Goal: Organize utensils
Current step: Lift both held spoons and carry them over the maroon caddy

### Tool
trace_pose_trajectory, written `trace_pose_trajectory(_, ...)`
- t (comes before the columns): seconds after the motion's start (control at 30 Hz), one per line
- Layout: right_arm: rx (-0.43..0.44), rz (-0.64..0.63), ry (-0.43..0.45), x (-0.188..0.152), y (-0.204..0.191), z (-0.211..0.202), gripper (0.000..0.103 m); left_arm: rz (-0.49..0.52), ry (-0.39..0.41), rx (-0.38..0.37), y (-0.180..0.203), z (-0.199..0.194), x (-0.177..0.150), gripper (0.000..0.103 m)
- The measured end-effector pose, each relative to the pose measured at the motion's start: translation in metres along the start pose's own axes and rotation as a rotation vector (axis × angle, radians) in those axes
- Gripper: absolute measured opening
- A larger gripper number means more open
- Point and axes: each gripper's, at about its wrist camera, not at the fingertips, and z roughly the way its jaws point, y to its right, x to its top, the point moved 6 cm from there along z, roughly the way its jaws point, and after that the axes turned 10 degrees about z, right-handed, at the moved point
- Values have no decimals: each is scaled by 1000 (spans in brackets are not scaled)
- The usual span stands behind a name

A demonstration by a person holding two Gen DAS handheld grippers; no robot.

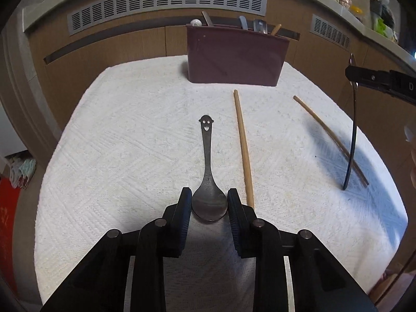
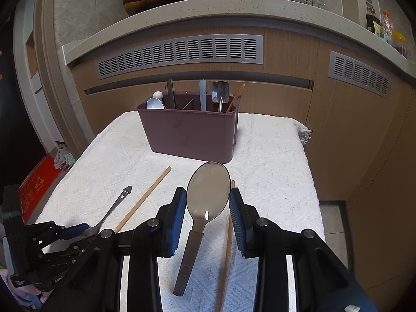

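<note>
Left wrist view: left gripper [image 1: 209, 202] clamped on the bowl of the smiley spoon [image 1: 207, 156], handle pointing to 12 o'clock toward the maroon caddy [image 1: 235, 57]. Grip only on the rounded bowl edges, so likely to pivot or slip on lifting. Loose chopstick [image 1: 244, 148] just beside at 1 o'clock, easily nudged. Right wrist view: right gripper [image 2: 208, 200] pinching the large spoon [image 2: 208, 189] by its bowl rim, raised off the white towel [image 2: 273, 156], handle hanging back. Second chopstick [image 2: 228, 247] underneath. Bare towel ahead; table edge dropping away at 3 o'clock.
</note>
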Motion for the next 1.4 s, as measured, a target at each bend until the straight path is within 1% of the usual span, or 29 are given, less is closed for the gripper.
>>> trace_pose_trajectory(0.07,0,-2,1,0,0,-1,31,-3,42,6,-3,-11,8,29)
trace_pose_trajectory(0.2,-3,-3,19,1,-1,-5,31,16,170,48,-10,-42,39,29)
trace_pose_trajectory(0.27,-3,-6,32,3,-2,-9,31,21,223,53,-13,-55,54,29)
trace_pose_trajectory(0.4,23,-12,55,6,-7,-17,31,28,286,51,-14,-68,77,29)
trace_pose_trajectory(0.53,42,-14,68,10,-10,-21,31,39,314,49,-11,-74,91,27)
trace_pose_trajectory(0.57,43,-15,70,10,-11,-22,31,36,315,42,-11,-73,94,17)
trace_pose_trajectory(0.6,44,-15,73,11,-10,-21,31,32,313,32,-10,-72,96,15)
trace_pose_trajectory(0.67,47,-15,75,13,-11,-22,31,18,315,11,-9,-71,100,15)
trace_pose_trajectory(0.83,49,-22,103,23,-14,-23,31,10,328,21,-11,-68,110,15)
trace_pose_trajectory(0.93,42,-35,106,25,-14,-20,31,-20,301,12,-24,-63,111,15)
trace_pose_trajectory(1.0,40,-32,92,25,-12,-15,31,-32,256,-14,-32,-52,109,17)
trace_pose_trajectory(1.03,39,-28,84,24,-11,-13,31,-20,225,-34,-33,-44,107,17)
trace_pose_trajectory(1.07,39,-24,76,24,-10,-11,31,-4,200,-46,-33,-35,106,22)
trace_pose_trajectory(1.1,37,-20,67,23,-8,-9,31,13,169,-55,-33,-24,105,35)
trace_pose_trajectory(1.13,33,-16,58,23,-7,-6,31,36,118,-68,-33,-9,104,43)
trace_pose_trajectory(1.17,35,-14,52,23,-7,-5,31,44,89,-73,-32,1,104,53)
trace_pose_trajectory(1.2,36,-14,52,23,-7,-6,31,46,52,-72,-34,15,105,54)
trace_pose_trajectory(1.27,31,-22,61,23,-8,-7,31,31,-18,-70,-36,43,109,54)
trace_pose_trajectory(1.33,26,-28,69,24,-10,-7,31,5,-64,-69,-37,66,113,54)
trace_pose_trajectory(1.4,23,-34,74,25,-12,-7,31,-22,-99,-37,-40,88,120,54)
